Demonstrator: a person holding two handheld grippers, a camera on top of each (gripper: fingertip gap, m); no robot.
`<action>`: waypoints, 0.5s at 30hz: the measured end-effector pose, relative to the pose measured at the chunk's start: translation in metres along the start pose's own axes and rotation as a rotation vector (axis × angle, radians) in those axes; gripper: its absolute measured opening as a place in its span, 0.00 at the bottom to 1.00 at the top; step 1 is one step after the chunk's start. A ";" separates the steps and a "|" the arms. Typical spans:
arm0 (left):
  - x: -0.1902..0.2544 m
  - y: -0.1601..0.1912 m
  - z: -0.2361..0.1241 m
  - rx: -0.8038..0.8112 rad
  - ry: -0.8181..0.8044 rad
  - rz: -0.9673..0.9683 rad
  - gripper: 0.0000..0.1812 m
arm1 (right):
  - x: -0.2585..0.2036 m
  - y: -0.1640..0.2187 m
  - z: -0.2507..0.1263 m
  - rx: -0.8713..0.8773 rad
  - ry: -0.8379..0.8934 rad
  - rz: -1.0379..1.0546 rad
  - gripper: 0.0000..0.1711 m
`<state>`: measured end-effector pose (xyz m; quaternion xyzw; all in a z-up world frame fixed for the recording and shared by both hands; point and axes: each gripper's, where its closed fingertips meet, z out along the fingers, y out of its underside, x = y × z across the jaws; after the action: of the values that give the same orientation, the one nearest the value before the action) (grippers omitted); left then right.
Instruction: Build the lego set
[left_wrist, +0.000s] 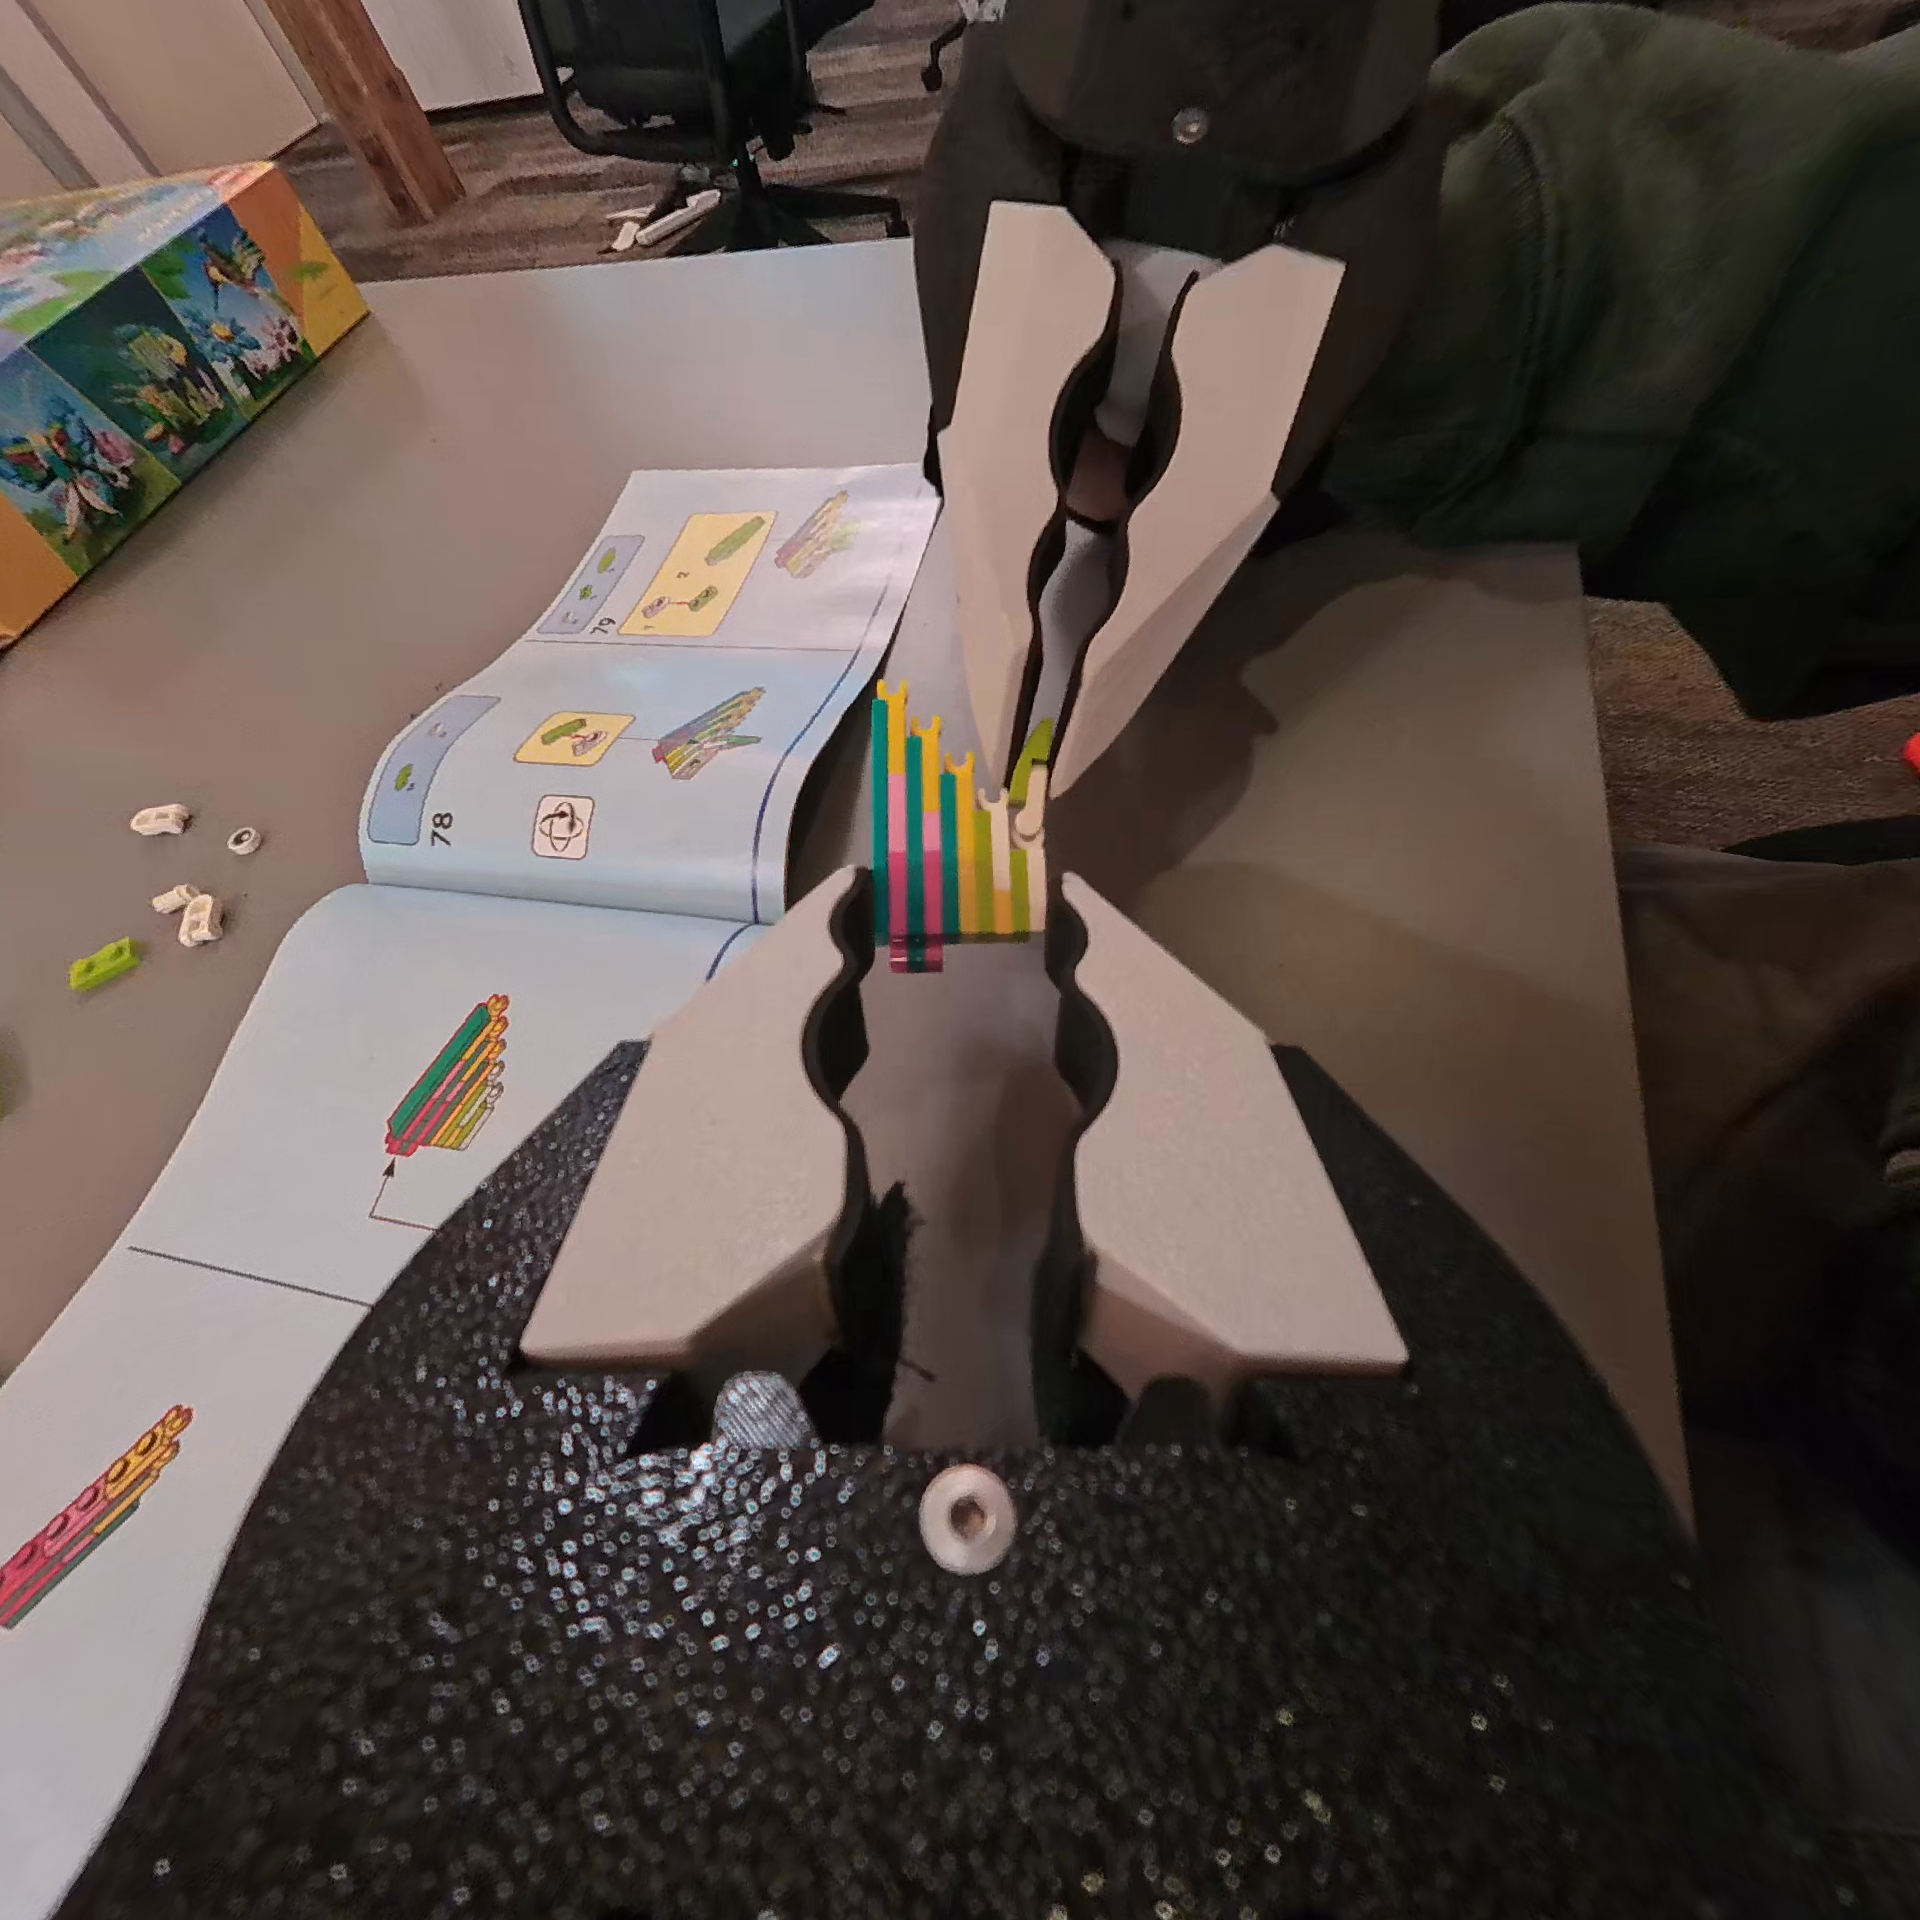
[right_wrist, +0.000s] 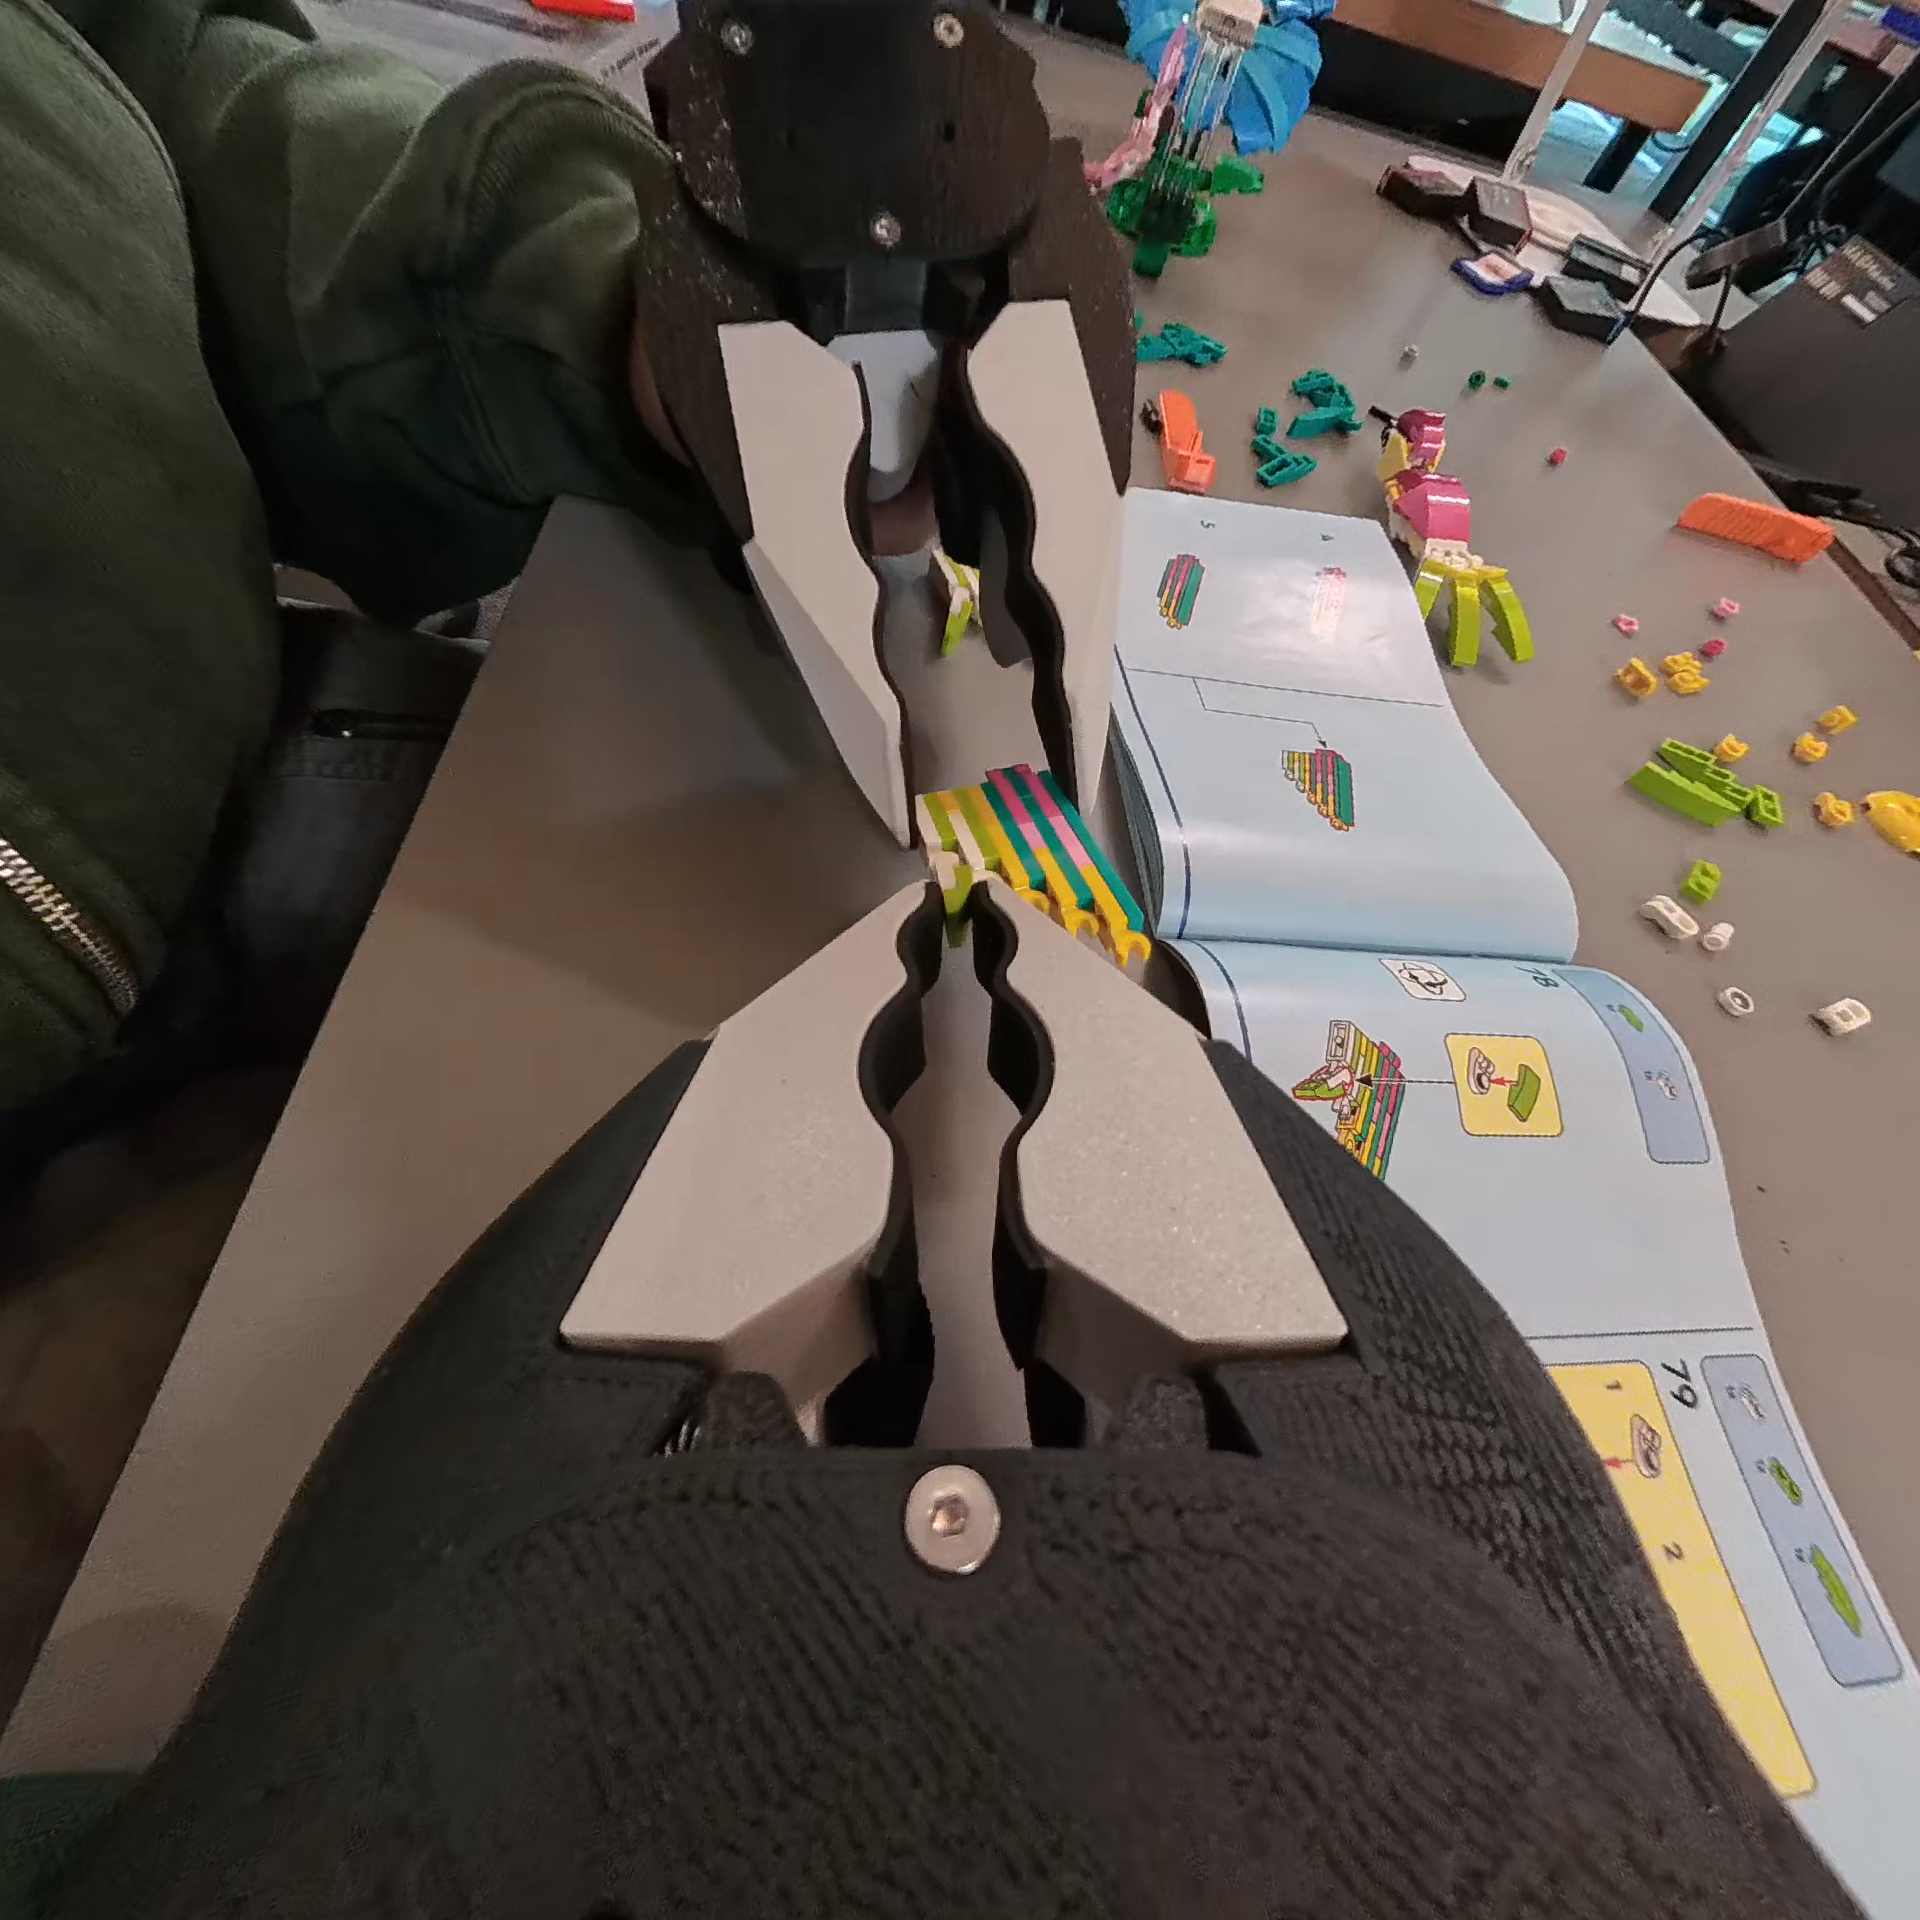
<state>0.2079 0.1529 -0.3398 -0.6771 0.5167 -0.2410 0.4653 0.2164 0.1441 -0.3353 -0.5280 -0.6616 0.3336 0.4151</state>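
A striped wing assembly (left_wrist: 935, 842) of teal, pink, yellow, lime and white bars stands between my two grippers, just above the grey table (left_wrist: 623, 364). My left gripper (left_wrist: 961, 899) is shut on its lower end. My right gripper (left_wrist: 1031, 774) comes in from the far side, shut on a small lime piece (left_wrist: 1034, 753) at the wing's white clips. In the right wrist view, my right gripper (right_wrist: 958, 906) pinches the lime piece (right_wrist: 956, 920) against the wing (right_wrist: 1029, 842), and the left gripper (right_wrist: 992, 816) holds the wing's far end.
An open instruction booklet (left_wrist: 644, 748) lies left of the wing, also in the right wrist view (right_wrist: 1351, 810). The set's box (left_wrist: 156, 343) stands far left. Loose white and lime pieces (left_wrist: 187, 904) lie nearby. Built models (right_wrist: 1444, 540) and scattered bricks (right_wrist: 1704, 790) cover the right. A green sleeve (right_wrist: 312, 312) borders the table edge. Less than 4 cm separates the two grippers' tips.
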 end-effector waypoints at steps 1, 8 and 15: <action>0.000 -0.002 -0.001 0.013 0.003 -0.005 0.17 | 0.000 -0.002 -0.001 0.011 -0.003 0.009 0.03; 0.002 -0.017 -0.009 0.127 0.024 -0.030 0.16 | 0.000 -0.017 -0.008 0.123 -0.024 0.058 0.02; 0.003 -0.026 -0.015 0.197 0.045 -0.046 0.16 | -0.002 -0.026 -0.012 0.184 -0.042 0.074 0.02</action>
<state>0.2097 0.1452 -0.3107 -0.6342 0.4850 -0.3164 0.5124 0.2161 0.1364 -0.3074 -0.5046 -0.6166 0.4193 0.4351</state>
